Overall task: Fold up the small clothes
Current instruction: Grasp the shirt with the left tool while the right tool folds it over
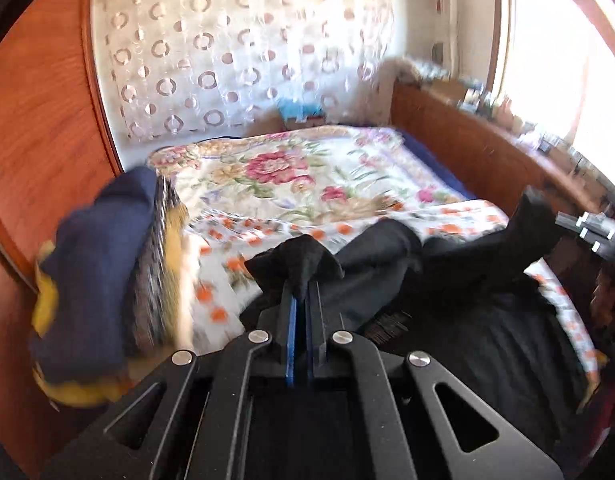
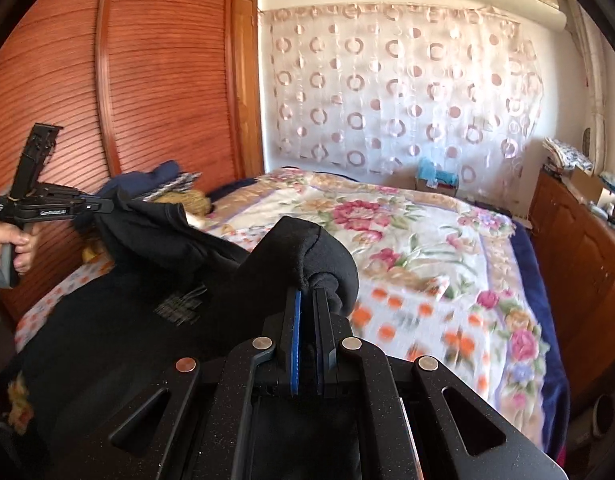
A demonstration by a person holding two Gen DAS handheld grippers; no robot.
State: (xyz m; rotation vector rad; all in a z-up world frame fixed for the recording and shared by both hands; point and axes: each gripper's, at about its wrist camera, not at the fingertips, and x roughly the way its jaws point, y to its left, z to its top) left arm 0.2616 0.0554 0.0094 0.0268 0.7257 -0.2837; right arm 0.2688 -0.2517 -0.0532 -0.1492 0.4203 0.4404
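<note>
A black garment (image 1: 487, 320) hangs stretched between my two grippers above the bed. In the left wrist view my left gripper (image 1: 301, 286) is shut, with a bunched corner of the black cloth pinched between its blue pads. The right gripper (image 1: 579, 224) shows at the far right edge, holding the other raised corner. In the right wrist view my right gripper (image 2: 308, 293) is shut on a rolled edge of the black garment (image 2: 127, 320). Off to the left, a hand (image 2: 11, 244) holds the left gripper (image 2: 111, 204), which is clamped on the cloth.
A pile of navy and yellow clothes (image 1: 107, 272) sits at the bed's left side by the wooden wardrobe (image 2: 107, 80). The floral blanket (image 1: 287, 172) covers the bed beyond. A wooden cabinet (image 2: 579, 248) with clutter lines the right wall.
</note>
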